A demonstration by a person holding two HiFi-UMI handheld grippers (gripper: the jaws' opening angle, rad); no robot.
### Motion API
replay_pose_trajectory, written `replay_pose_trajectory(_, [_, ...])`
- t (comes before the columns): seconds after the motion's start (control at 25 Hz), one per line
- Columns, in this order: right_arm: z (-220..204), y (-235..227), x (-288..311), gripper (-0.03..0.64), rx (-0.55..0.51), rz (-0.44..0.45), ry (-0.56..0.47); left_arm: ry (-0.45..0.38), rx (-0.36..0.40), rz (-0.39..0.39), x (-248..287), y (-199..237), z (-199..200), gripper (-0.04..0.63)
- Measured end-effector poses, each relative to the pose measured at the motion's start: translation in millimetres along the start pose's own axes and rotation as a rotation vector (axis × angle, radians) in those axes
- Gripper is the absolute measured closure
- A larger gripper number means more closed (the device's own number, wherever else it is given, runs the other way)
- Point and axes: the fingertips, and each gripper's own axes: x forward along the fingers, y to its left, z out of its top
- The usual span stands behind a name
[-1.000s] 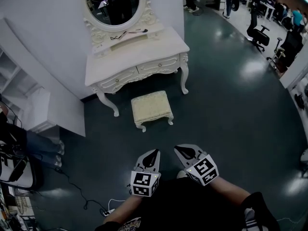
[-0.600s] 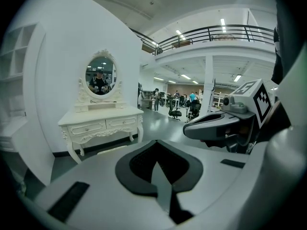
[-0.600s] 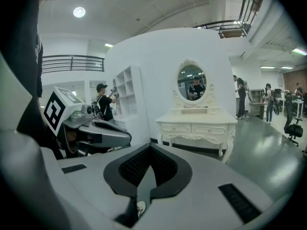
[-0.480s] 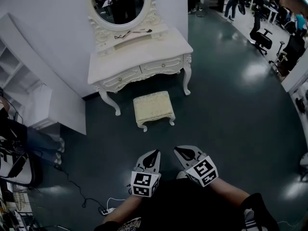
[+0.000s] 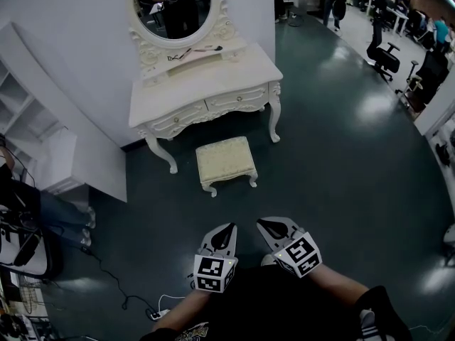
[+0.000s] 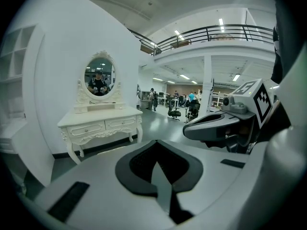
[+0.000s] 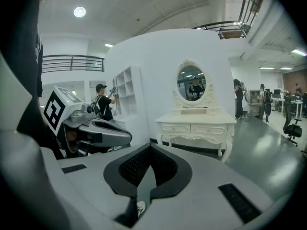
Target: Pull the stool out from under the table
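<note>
Both grippers: left gripper (image 5: 229, 227) and right gripper (image 5: 264, 223) are hanging side by side close to the person's body. Jaws are pressing together on each, with nothing sitting in them.
Stool: the cream padded stool (image 5: 225, 160) is standing on the dark glossy floor (image 5: 341, 162), well apart from both grippers. It's sitting just in front of the dressing table (image 5: 213, 80), looking mostly out from under it already.
Handling guess: I'm thinking it's light, with a soft cushion on a stiff carved frame, so it's probably sliding easily on that floor.
Where to grab: I'm leaning toward the near rail under the cushion or the top of a near leg, since the padding would just be squashing.
Drawers: two drawers (image 5: 238, 99) are sitting closed in the table front, so they're not showing any contents.
Back ledge: something thin and dark (image 5: 192, 50) is lying on it, but I can't tell what.
</note>
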Motion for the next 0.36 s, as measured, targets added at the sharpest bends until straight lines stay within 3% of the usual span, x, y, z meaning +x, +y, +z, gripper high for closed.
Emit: replay_pose_trajectory(0.36, [-2.9,10.4,-7.5,0.589,-0.003,-0.001,0.000,-0.004,-0.006,-0.006,-10.4,-6.1,-4.0,0.588])
